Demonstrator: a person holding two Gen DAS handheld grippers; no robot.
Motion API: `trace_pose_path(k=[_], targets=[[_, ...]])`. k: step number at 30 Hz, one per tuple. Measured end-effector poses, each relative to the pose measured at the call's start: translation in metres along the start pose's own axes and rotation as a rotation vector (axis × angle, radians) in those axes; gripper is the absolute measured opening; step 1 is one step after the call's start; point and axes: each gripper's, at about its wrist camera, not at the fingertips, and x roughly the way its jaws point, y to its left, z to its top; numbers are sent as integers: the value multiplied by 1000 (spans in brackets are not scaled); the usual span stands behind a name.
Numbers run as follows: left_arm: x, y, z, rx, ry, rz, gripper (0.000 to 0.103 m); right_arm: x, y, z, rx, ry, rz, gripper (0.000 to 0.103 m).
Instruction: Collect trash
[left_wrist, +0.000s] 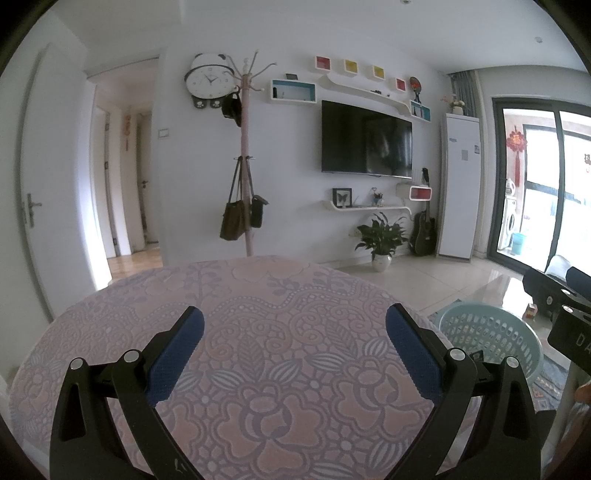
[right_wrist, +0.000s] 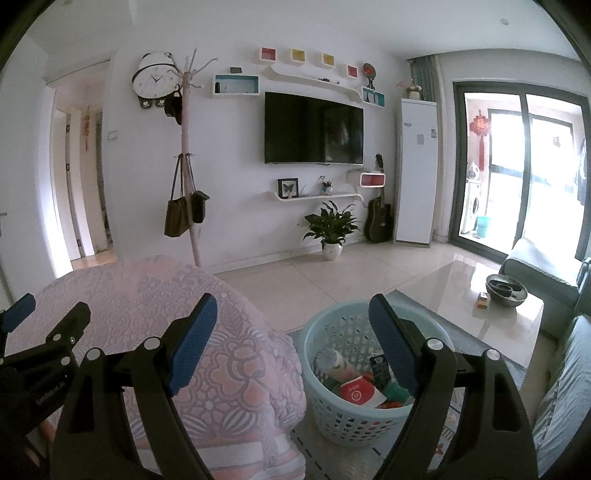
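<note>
Our left claw (left_wrist: 294, 332) gapes wide over the pink desk (left_wrist: 258, 295); right claw (right_wrist: 293, 328) wide too, trash-filled basket (right_wrist: 332, 424) at five o'clock.

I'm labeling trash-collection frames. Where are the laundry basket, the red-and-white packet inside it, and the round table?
laundry basket (right_wrist: 354, 424), right wrist view, front wall.
red-and-white packet (right_wrist: 360, 394), right wrist view, red face.
round table (left_wrist: 258, 295), left wrist view, bare patterned cloth.
</note>
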Motion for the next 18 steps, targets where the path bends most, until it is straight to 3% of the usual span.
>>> trace_pose_path(k=[18], targets=[[0,2,1,0,0,0,96,3,-4,-2,8,10,15,80]])
